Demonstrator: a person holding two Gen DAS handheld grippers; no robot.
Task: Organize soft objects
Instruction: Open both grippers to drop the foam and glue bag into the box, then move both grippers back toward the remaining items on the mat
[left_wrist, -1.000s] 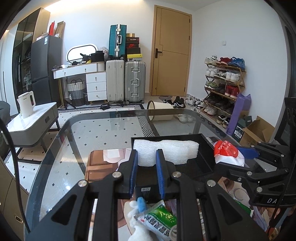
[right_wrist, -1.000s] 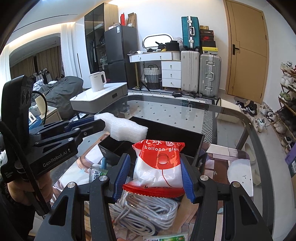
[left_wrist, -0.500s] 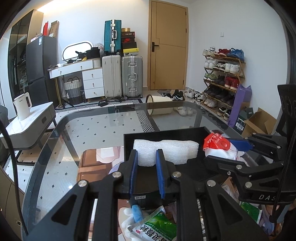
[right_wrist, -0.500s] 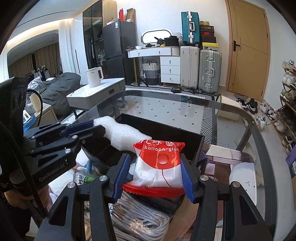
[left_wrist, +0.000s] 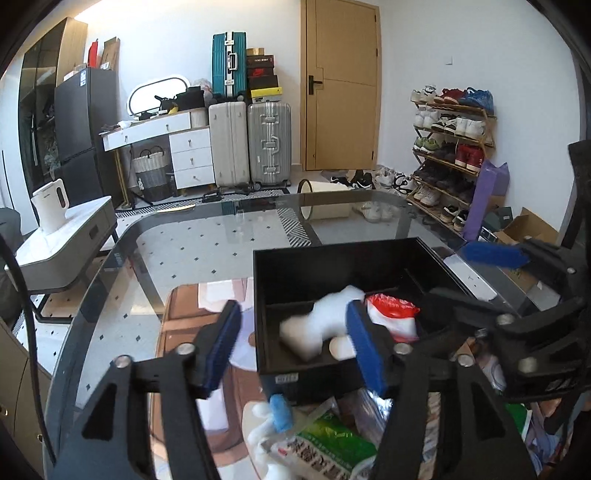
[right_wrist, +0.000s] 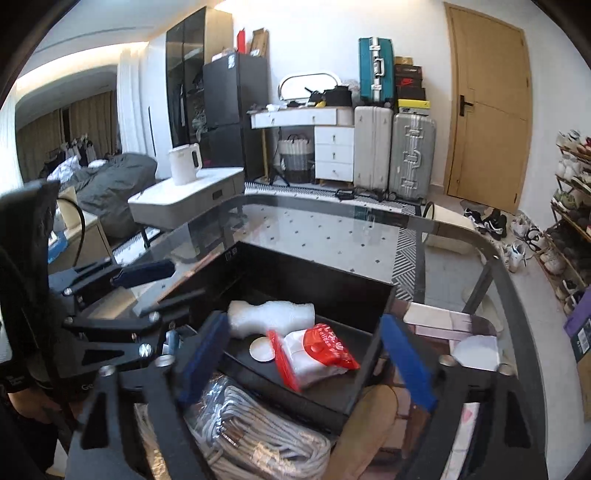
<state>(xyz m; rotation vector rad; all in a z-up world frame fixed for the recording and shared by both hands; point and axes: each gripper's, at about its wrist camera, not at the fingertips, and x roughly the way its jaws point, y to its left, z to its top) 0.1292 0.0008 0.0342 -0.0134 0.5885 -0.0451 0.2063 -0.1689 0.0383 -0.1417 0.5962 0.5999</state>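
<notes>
A black open box (left_wrist: 332, 248) (right_wrist: 314, 266) stands on the glass table. In it lie a white foam piece (left_wrist: 317, 328) (right_wrist: 269, 314), blurred in the left wrist view, and a red-and-white balloon glue bag (left_wrist: 393, 314) (right_wrist: 317, 354). My left gripper (left_wrist: 291, 339) hovers over the box's near left corner, its jaws opening, and the foam is loose below them. My right gripper (right_wrist: 303, 332) hangs above the bag, jaws opening wide, pads off it. Each gripper shows at the edge of the other's view.
Before the box lie a green packet (left_wrist: 325, 450) and a bagged coil of white cable (right_wrist: 251, 424). A white disc (right_wrist: 262, 348) sits on the box floor. The glass table (left_wrist: 221, 236) extends beyond, with a kettle (right_wrist: 184, 162) on a side table at left.
Both grippers have gone from shut to open. The foam has dropped from the left one and the bag from the right one, both into the black box.
</notes>
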